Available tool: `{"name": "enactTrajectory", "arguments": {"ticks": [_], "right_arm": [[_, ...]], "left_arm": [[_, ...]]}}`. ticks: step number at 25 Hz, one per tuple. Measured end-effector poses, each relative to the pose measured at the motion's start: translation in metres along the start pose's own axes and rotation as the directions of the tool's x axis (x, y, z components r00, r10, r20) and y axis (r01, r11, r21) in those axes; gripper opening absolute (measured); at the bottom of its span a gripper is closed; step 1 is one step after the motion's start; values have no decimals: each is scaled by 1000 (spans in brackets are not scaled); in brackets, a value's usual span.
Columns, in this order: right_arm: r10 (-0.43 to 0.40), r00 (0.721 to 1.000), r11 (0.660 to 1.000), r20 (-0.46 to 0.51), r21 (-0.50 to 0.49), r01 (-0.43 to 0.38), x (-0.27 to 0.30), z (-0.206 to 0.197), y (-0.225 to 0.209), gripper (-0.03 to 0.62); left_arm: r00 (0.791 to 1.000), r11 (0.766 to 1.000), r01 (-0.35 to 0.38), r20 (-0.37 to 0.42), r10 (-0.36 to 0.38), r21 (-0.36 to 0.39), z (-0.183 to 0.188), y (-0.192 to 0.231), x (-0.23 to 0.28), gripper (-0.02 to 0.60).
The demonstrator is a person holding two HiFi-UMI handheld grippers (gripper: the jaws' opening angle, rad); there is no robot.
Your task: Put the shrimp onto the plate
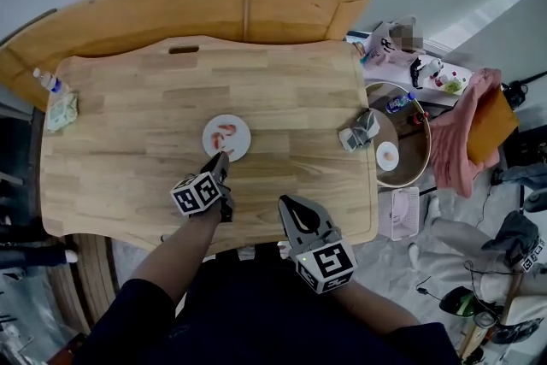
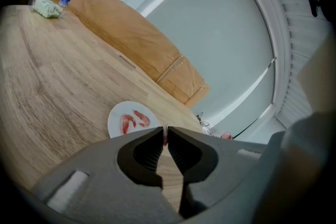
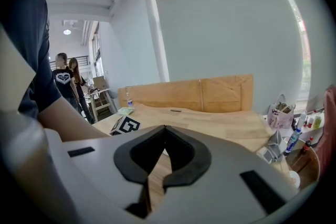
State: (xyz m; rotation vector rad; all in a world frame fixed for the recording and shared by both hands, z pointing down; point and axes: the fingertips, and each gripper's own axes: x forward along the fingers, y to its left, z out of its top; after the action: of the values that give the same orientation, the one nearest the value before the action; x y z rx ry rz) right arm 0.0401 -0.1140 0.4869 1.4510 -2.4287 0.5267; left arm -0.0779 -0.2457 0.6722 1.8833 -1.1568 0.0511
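**While two shrimp lay on one white plate, a third was pinched**

Though mostly hidden, the third shrimp sat clamped between the left gripper fingers, just beside the plate. The right gripper fingers were together, empty, above the one wooden surface in a pale-walled room.

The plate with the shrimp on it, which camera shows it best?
The left gripper view: the plate is near and large, and two shrimp on it tell apart, though the jaws cut its lower edge. The head view shows it nearly whole but small, from above. The right gripper view does not show it clearly.
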Motion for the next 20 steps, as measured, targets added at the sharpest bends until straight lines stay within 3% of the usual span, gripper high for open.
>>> {"name": "enactTrajectory", "arguments": {"ticks": [20], "right_arm": [[-28, 998, 999, -55, 23, 29, 4, -17, -13, 11]], "left_arm": [[993, 973, -106, -72, 93, -203, -17, 39, 51, 34]]}}
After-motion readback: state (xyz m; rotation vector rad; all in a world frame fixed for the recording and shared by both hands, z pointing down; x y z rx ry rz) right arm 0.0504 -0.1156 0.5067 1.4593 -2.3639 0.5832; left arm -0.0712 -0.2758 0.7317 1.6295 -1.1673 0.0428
